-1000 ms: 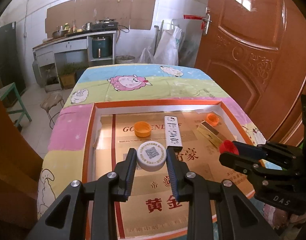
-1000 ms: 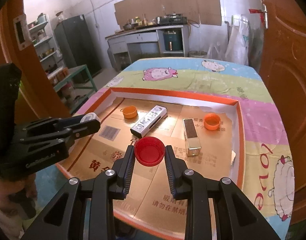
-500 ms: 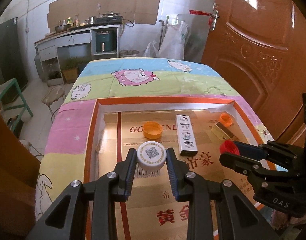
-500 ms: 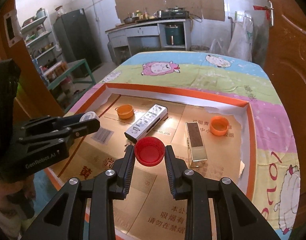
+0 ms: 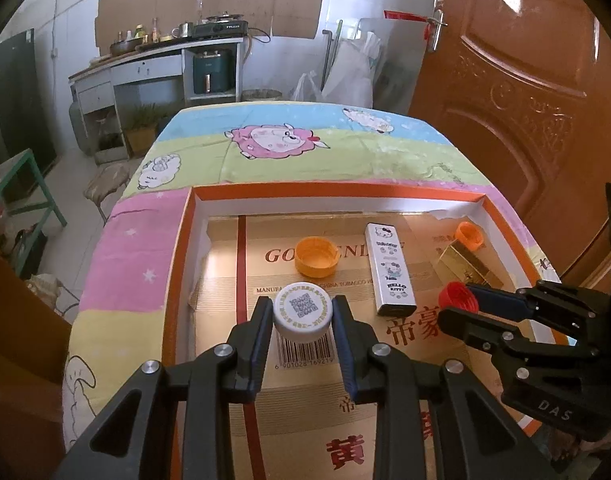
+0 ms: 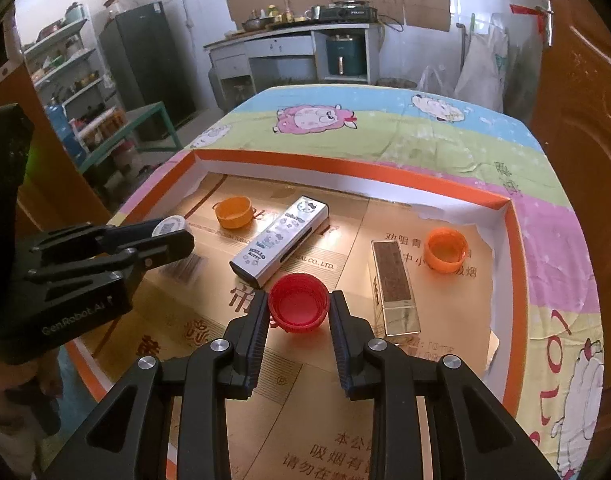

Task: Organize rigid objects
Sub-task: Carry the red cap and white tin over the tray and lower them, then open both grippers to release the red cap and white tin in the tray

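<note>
My left gripper (image 5: 302, 316) is shut on a white cap with a QR code (image 5: 302, 310), held above the left part of the orange-rimmed tray (image 5: 333, 191). My right gripper (image 6: 298, 310) is shut on a red cap (image 6: 298, 307), held above the tray's middle. Each gripper shows in the other's view, the right one (image 5: 459, 304) and the left one (image 6: 173, 236). On the tray floor lie a white Hello Kitty box (image 5: 389, 266), a gold box (image 6: 393, 286) and two orange caps (image 5: 316, 257) (image 6: 445, 249).
The tray sits on a table with a cartoon sheep cloth (image 5: 281, 140). A wooden door (image 5: 525, 80) stands to the right. A kitchen counter (image 5: 157, 60) and a green stool (image 5: 21, 188) are beyond the table.
Both grippers have drawn back toward the tray's near side and risen, each still holding its cap. The things on the tray floor have not moved.
</note>
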`<state>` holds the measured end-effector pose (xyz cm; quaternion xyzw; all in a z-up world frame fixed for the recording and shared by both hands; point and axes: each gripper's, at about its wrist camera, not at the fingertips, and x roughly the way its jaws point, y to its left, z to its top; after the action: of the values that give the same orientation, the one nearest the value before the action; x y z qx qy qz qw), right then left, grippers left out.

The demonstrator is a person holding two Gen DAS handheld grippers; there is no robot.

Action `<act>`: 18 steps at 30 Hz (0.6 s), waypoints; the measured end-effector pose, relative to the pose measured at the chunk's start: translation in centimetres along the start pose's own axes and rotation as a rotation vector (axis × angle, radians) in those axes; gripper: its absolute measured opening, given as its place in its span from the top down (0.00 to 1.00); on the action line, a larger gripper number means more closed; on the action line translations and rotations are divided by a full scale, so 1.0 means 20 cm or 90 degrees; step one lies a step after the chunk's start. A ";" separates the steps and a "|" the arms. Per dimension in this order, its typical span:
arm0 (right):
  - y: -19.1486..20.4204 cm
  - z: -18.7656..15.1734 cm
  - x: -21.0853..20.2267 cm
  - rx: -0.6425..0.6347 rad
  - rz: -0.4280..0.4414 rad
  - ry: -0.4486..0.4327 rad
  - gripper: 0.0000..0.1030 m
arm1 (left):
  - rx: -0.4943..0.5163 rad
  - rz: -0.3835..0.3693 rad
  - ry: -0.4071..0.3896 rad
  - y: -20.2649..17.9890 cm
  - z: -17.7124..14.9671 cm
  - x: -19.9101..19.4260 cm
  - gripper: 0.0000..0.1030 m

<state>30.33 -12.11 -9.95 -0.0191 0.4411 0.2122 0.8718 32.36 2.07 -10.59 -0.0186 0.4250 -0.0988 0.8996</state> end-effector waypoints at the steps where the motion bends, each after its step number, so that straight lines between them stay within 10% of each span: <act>1: 0.00 0.00 0.00 0.000 0.000 0.000 0.70 | 0.000 0.000 0.000 0.00 0.00 0.00 0.70; 18: -0.01 0.00 0.04 -0.002 -0.004 0.005 0.70 | -0.001 0.009 0.013 0.01 0.00 0.06 0.70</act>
<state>30.85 -12.06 -10.53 -0.0230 0.4444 0.2099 0.8706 33.17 2.02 -11.62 -0.0157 0.4345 -0.0922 0.8958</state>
